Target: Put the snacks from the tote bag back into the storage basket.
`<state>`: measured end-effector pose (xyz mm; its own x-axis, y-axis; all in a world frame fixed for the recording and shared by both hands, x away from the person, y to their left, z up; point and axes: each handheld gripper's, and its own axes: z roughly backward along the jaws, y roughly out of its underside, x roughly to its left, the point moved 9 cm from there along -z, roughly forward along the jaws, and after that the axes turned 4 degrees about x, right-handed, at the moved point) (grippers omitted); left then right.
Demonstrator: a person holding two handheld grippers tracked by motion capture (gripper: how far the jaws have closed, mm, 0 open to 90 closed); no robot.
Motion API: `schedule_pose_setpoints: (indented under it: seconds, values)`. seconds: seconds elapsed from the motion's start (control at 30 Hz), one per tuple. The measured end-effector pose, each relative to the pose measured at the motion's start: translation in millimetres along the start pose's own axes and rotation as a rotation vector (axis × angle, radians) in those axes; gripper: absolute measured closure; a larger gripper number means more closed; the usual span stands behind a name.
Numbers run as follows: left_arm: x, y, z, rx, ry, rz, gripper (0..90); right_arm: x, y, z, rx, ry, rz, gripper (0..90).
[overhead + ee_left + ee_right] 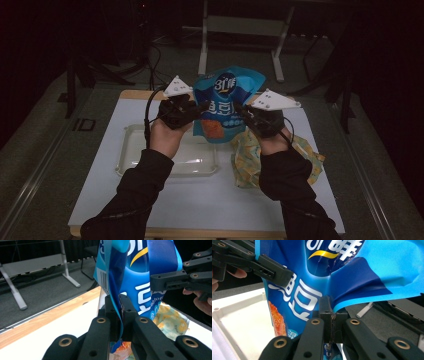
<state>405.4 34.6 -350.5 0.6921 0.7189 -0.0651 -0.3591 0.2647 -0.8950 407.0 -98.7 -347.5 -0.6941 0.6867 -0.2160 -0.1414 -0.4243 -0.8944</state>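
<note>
Dark-sleeved forearms come up from the bottom of the high view, each hand wrapped around a claw and raised above the desk (150,200). Both wrists angle inward, so the left claw (199,108) and the right claw (241,110) face each other across a blue snack bag (225,107) held upright between them, clear of the desk surface.

From the left gripper view, the left claw (119,315) has its black jaws pressed together on a thin side edge of the blue snack bag (135,270) — the film runs straight down between them. The right gripper view shows the same on the other side: the right claw (331,315) is clamped tight on a fold of the blue snack bag (317,272), with the other claw biting the far edge at upper left.

Glossy, crinkled plastic makes up the bag, printed with large white characters, a yellow swoosh, an orange food picture low down and a barcode on one side. Grey three-cornered plates top both claws.

Under the left hand (167,135) sits a shallow white plastic tray (132,150) with rounded corners. A crumpled yellow patterned cloth (247,160) lies beside it under the right hand (272,142), partly hidden by the sleeve. Beyond the desk's wooden edge, a grey metal stand (240,25) rests on dark floor.
</note>
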Motion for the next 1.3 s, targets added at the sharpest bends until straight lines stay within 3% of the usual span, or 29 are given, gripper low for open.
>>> schedule_pose_setpoints:
  seconds: [0.33, 0.73, 1.03, 1.3]
  values:
    - [19.5, 20.6, 19.3, 0.005, -0.021, 0.034, 88.4, 24.9, -4.1, -22.0, 0.006, -0.038, 0.016, 89.1]
    - [35.0, 36.2, 40.9, 0.013, -0.046, 0.042, 88.4, 51.2, -10.2, -37.9, -0.004, -0.064, 0.020, 89.1]
    - [44.7, 59.7, 38.9, 0.028, -0.036, 0.055, 88.3, 65.1, 2.8, -52.8, 0.009, -0.080, 0.014, 89.1]
    - [51.7, 86.5, 29.6, 0.046, -0.018, 0.074, 88.3, 75.5, 25.1, -67.7, 0.043, -0.092, 0.009, 89.1]
